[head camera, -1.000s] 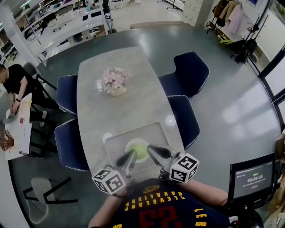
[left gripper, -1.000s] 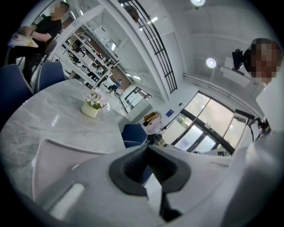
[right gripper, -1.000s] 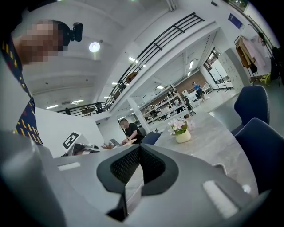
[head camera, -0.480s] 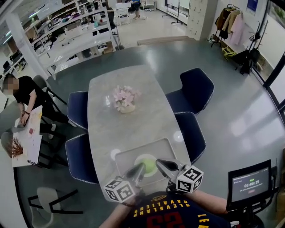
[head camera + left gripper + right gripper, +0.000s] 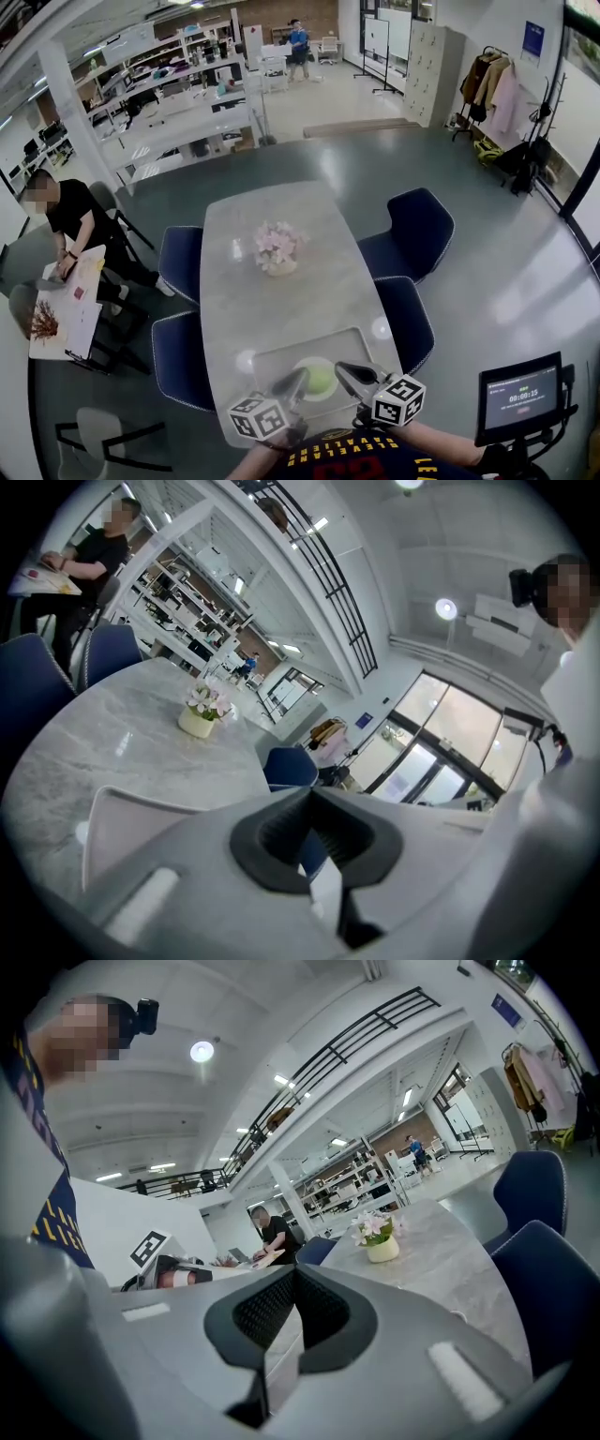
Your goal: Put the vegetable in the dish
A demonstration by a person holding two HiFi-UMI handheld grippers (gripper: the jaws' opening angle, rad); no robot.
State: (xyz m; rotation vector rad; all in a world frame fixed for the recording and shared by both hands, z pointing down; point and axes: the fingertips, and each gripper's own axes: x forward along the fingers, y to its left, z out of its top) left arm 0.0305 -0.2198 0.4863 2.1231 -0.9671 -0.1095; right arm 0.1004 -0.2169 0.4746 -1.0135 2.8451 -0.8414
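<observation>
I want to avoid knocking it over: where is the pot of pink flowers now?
In the head view, the pale pot of pink flowers stands mid-table on the grey marble table, beyond the grey tray.

vegetable (image 5: 320, 379) in dish (image 5: 303, 368), dish on tray (image 5: 270, 361) at near edge of table (image 5: 281, 309), flowers (image 5: 278, 246) behind at centre

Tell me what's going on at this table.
A person at the near end of the table holds a claw in each hand. The left claw and right claw are both shut and empty, on either side of the dish. A round green vegetable already sits on that dish, inside a tray.
</observation>
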